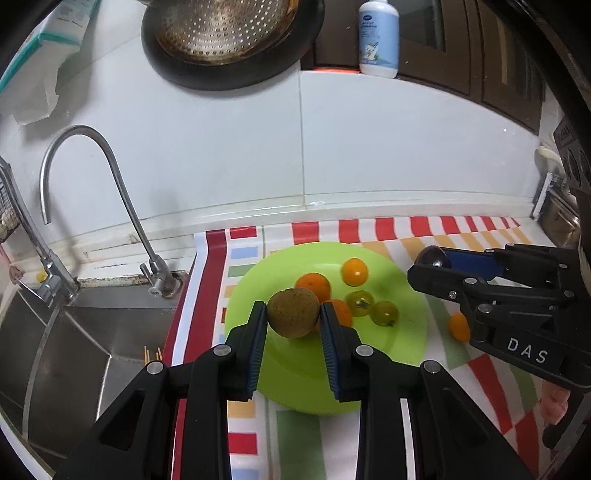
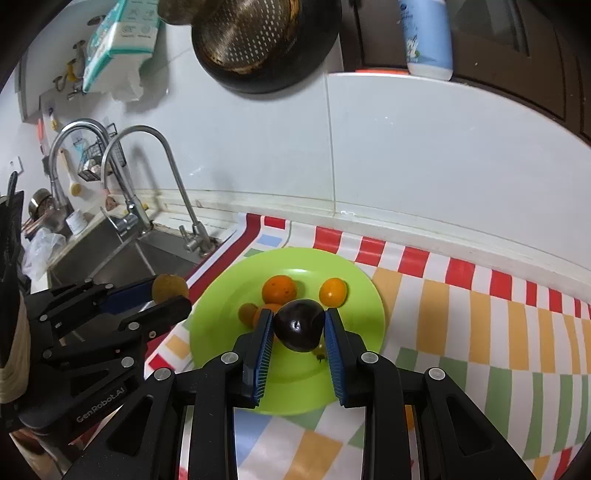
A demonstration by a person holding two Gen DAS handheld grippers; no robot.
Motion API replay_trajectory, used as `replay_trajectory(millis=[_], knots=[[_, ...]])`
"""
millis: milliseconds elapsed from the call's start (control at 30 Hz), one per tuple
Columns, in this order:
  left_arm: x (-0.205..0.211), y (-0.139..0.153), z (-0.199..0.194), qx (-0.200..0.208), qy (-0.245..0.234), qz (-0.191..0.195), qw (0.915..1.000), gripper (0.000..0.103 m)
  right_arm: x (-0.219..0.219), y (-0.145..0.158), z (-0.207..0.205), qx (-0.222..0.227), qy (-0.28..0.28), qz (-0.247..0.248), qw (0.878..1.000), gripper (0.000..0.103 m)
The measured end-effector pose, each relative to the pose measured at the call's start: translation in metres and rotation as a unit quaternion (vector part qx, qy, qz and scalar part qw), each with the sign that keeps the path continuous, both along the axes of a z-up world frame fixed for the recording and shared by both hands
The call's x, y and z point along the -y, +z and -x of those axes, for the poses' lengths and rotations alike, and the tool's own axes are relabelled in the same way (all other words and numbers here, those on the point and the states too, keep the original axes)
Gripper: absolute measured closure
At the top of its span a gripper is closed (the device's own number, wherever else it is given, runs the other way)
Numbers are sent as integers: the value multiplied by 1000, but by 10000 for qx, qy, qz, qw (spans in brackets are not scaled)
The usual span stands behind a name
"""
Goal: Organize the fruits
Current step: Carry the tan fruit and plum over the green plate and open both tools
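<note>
Left gripper (image 1: 293, 314) clamped on brown kiwi (image 1: 293, 313) above green plate's (image 1: 406, 332) near-left rim, right gripper (image 2: 299, 325) clamped on dark plum (image 2: 299, 325) over plate centre; one orange fruit (image 1: 459, 325) lies off-plate on striped cloth (image 1: 498, 384), sink edge (image 1: 122, 291) just left.

I viewed a kitchen counter backed by a white tiled wall (image 1: 229, 147). A striped, checked cloth (image 2: 461, 332) covered the counter. A steel sink (image 1: 81, 343) with a curved faucet (image 1: 110, 173) lay left. A perforated colander (image 1: 221, 29) hung above, beside dark cabinets (image 1: 480, 55) and a bottle (image 1: 378, 37).
</note>
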State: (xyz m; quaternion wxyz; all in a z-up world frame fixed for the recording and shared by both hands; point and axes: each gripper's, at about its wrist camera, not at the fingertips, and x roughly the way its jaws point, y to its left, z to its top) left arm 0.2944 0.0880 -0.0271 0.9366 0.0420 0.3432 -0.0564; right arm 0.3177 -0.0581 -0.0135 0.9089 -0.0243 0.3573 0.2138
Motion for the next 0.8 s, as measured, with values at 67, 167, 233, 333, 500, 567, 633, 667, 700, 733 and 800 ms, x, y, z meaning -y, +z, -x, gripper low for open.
replay_trajectory(millis=[67, 167, 233, 333, 500, 567, 633, 667, 700, 733, 800], knots=[[-2, -4, -9, -36, -13, 5, 10000, 74, -3, -4, -10, -49, 4, 21, 10000, 74], [-5, -10, -22, -92, -18, -7, 10000, 74, -6, -11, -23, -129, 5, 49, 9999, 74], [-7, -14, -30, -129, -24, -11, 9999, 74, -9, -17, -33, -185, 15, 83, 9998, 74], [-9, -22, -44, -215, -71, 16, 9997, 74, -13, -23, -44, -249, 32, 134, 9996, 74], [-11, -36, -61, -295, -173, 33, 9994, 74, -19, -35, -62, -375, 86, 152, 9991, 74], [-12, -40, -66, -346, -190, 27, 9992, 74, -21, -40, -67, -434, 106, 141, 9989, 74], [-14, -45, -70, -406, -176, 20, 9990, 74, -22, -44, -71, -471, 109, 147, 9987, 74], [-15, -48, -72, -437, -181, 30, 9989, 74, -23, -46, -73, -499, 115, 148, 9986, 74], [-15, -50, -74, -454, -184, 34, 9988, 74, -23, -48, -75, -517, 117, 155, 9985, 74], [-16, -52, -75, -477, -200, 42, 9987, 74, -24, -50, -76, -521, 117, 169, 9984, 74], [-16, -55, -78, -525, -234, 77, 9983, 74, -24, -52, -79, -542, 115, 183, 9983, 74]])
